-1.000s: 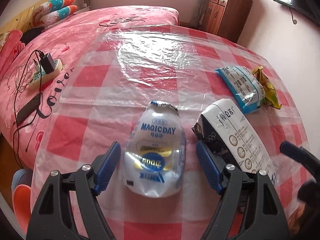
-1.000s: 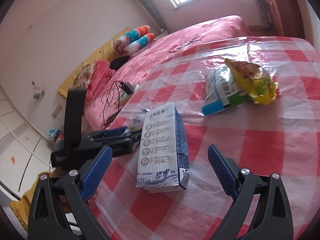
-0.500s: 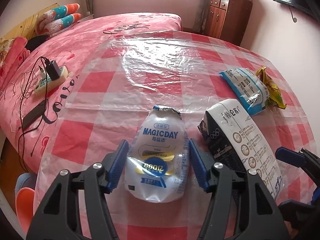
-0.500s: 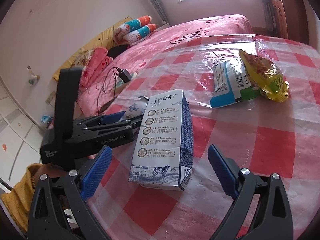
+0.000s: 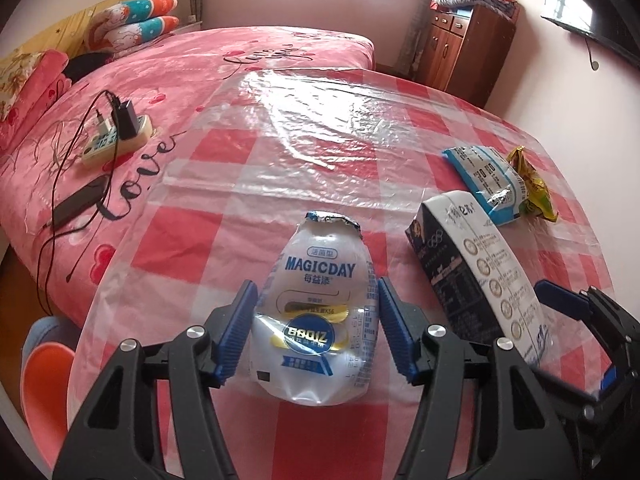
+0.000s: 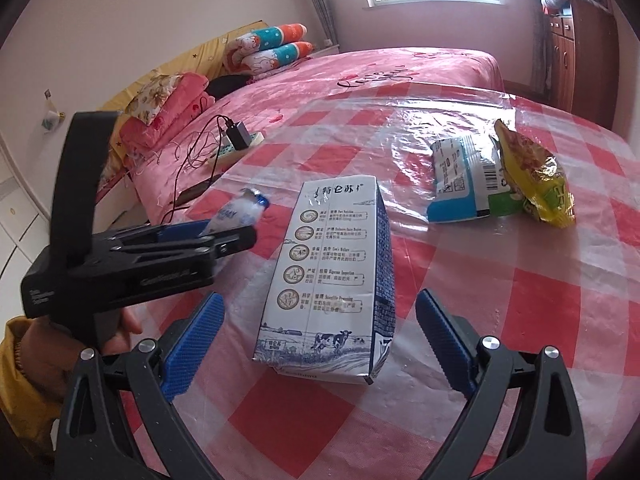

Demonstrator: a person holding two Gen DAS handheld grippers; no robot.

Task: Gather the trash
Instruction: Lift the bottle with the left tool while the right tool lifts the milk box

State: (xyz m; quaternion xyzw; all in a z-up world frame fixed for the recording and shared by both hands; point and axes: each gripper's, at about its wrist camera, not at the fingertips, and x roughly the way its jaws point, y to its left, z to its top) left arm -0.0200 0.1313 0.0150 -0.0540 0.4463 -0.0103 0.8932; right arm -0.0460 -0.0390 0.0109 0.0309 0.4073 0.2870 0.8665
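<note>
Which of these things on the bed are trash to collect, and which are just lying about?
Trash:
- MAGICDAY bottle, squeezed in the left tool
- milk carton
- blue-white wrapper
- yellow snack bag

Lying about:
- power strip with charger
- pillows
- wooden cabinet

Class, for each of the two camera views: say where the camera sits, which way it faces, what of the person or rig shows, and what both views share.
Left wrist: on the left gripper, facing down along its fingers at the clear plastic MAGICDAY drink bottle clamped between them; right gripper's blue tip at right.
Right wrist: on the right gripper, open around the white-and-blue milk carton; left gripper and a yellow-sleeved hand show.
Shared: bottle, carton, blue-and-white wrapper, red-checked plastic sheet.
</note>
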